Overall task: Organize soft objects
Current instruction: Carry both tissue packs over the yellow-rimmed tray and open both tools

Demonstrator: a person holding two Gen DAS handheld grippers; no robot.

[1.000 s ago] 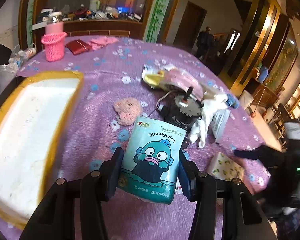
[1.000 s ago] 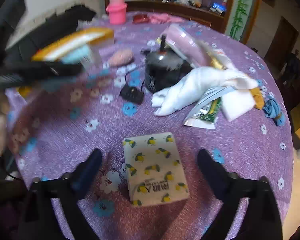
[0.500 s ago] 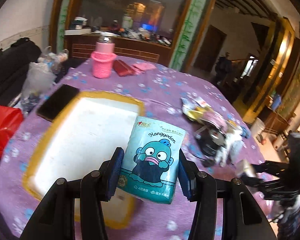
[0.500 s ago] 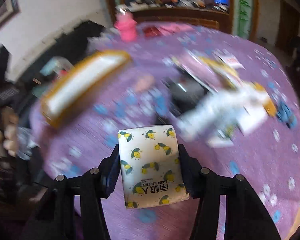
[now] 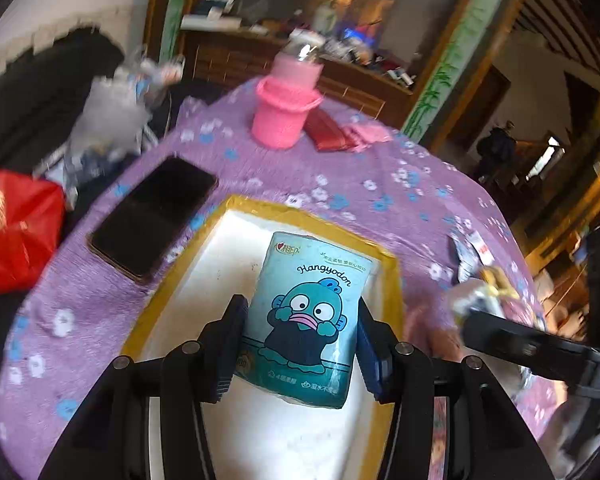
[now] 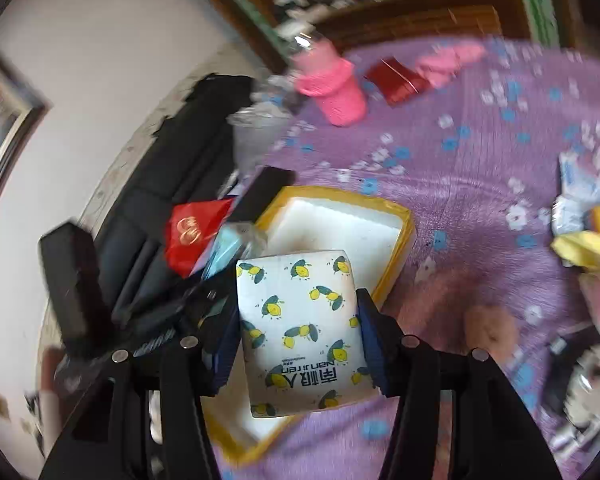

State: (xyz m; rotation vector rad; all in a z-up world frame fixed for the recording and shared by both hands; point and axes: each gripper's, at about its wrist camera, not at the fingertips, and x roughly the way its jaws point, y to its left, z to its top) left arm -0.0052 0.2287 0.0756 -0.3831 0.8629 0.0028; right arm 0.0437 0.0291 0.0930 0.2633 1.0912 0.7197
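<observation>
Purple floral tablecloth [image 5: 380,200]: covers the table and carries all items listed below.

Left gripper [image 5: 300,308]: grips a teal tissue pack [image 5: 304,320] printed with a cartoon fish figure. Presses both blue pads against the pack's sides, so the jaws stand part-way apart with the pack filling the gap. Holds the pack upright, print toward the camera, in front of the white interior of a yellow-rimmed foam box [image 5: 300,210]. Contact between the pack and the box floor: cannot be judged from this view.

Right gripper [image 6: 296,312]: has just been closing its jaws, with a white tissue pack with lemon print [image 6: 300,328] between them. Now clamps that pack by its two long sides. Holds it over the near part of the same foam box [image 6: 396,248], with the pack's lower edge reaching past the box rim toward the camera. Right wrist view heavily blurred.

Beside the box, left wrist view:
- black phone [image 5: 152,216], flat on the cloth just beside the left rim
- pink knitted cup [image 5: 284,116], at the far table edge
- red wallet [image 5: 328,136], touching the cup's right side
- red bag [image 5: 16,228], off the table's left edge
</observation>
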